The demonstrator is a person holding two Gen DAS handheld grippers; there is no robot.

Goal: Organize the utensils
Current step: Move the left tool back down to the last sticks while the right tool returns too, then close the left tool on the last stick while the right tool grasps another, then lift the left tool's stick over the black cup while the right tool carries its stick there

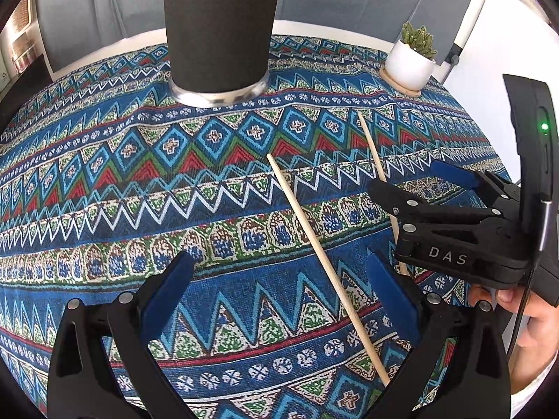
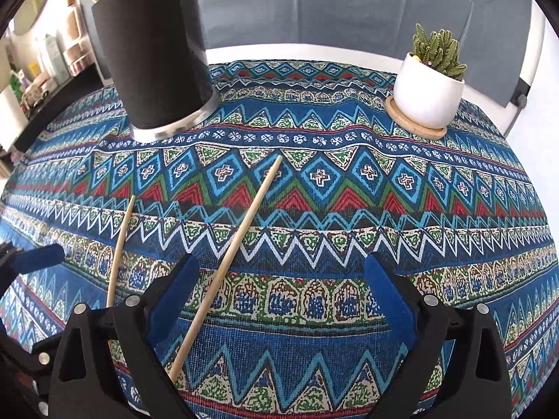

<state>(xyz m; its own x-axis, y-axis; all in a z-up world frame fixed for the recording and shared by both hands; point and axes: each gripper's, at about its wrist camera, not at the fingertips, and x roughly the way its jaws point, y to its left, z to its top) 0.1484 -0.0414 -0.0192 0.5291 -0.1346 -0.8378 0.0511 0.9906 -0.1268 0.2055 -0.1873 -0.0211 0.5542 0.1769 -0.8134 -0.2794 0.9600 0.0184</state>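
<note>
Two wooden chopsticks lie on the patterned tablecloth. In the left wrist view one chopstick (image 1: 325, 262) runs diagonally between my left gripper's (image 1: 279, 279) open fingers, and the other chopstick (image 1: 374, 150) lies to the right, partly under my right gripper (image 1: 405, 178). In the right wrist view one chopstick (image 2: 237, 244) lies between my right gripper's (image 2: 281, 281) open fingers near the left finger, and the other chopstick (image 2: 120, 241) lies further left. A black cylindrical holder (image 1: 220, 31) with a metal base stands at the far side; it also shows in the right wrist view (image 2: 157, 59). Both grippers are empty.
A white pot with a cactus (image 2: 429, 87) sits on a wooden saucer at the far right of the table; it also shows in the left wrist view (image 1: 410, 64). A blue fingertip of my left gripper (image 2: 38, 258) shows at the left edge of the right wrist view. A grey sofa stands behind the table.
</note>
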